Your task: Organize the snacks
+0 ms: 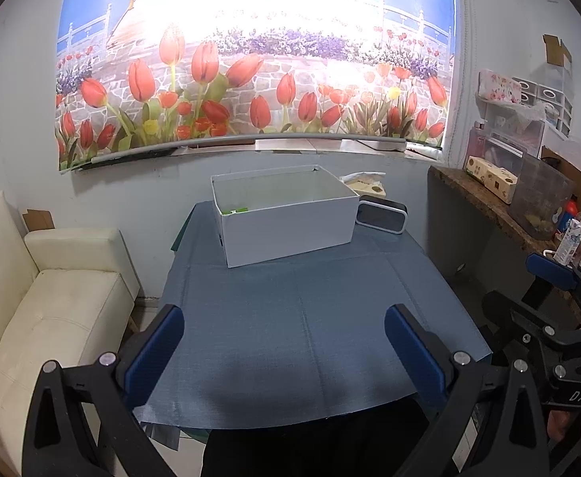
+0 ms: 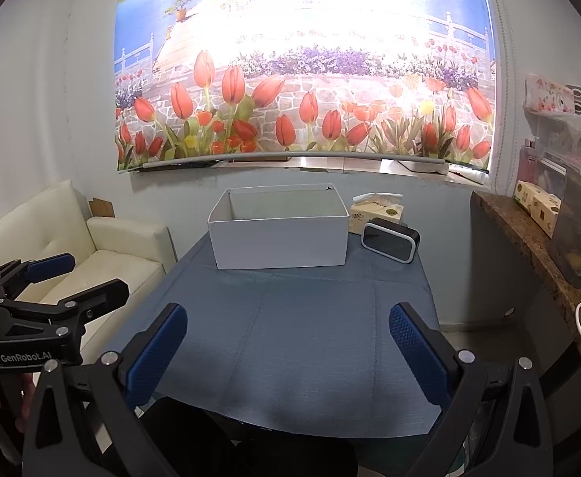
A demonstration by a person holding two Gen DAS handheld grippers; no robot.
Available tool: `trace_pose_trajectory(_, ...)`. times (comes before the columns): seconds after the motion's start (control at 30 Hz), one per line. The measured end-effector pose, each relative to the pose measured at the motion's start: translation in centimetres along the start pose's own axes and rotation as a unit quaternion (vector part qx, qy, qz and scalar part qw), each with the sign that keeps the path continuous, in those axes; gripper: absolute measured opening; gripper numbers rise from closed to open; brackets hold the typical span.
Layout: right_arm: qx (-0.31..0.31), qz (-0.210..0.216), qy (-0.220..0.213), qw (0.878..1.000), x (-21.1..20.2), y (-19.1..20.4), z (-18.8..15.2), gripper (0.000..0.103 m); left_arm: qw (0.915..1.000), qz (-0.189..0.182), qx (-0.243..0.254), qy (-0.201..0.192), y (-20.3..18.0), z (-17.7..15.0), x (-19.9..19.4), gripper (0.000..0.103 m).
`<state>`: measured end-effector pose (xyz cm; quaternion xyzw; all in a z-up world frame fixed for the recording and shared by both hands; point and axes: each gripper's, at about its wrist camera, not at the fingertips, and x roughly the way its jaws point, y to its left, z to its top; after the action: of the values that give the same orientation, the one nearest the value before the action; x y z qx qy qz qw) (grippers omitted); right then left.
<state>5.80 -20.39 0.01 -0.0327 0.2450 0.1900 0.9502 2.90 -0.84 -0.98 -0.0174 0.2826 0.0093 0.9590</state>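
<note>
A white open box (image 1: 290,226) (image 2: 278,242) stands at the far end of the blue-covered table (image 1: 302,326) (image 2: 290,338). In the left wrist view a bit of a green snack packet (image 1: 236,210) shows inside it at the left. My left gripper (image 1: 284,342) hangs open over the near part of the cloth with nothing between its fingers. My right gripper (image 2: 288,342) is also open and empty above the near table edge. Each gripper shows at the side of the other's view: the right one (image 1: 556,298) and the left one (image 2: 57,278).
A black clock (image 1: 381,216) (image 2: 389,240) and a tissue pack (image 2: 375,210) sit right of the box. A cream sofa (image 1: 47,302) (image 2: 103,254) stands left of the table. A cluttered stone counter (image 1: 529,214) (image 2: 548,246) runs along the right. A tulip mural covers the wall behind.
</note>
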Motion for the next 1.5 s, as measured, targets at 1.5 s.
trace_pose_trajectory(1.5, 0.003, 0.004, 0.0, 1.0, -0.04, 0.06, 0.03, 0.103, 1.0, -0.006, 0.003, 0.005, -0.53, -0.17, 0.09, 0.103)
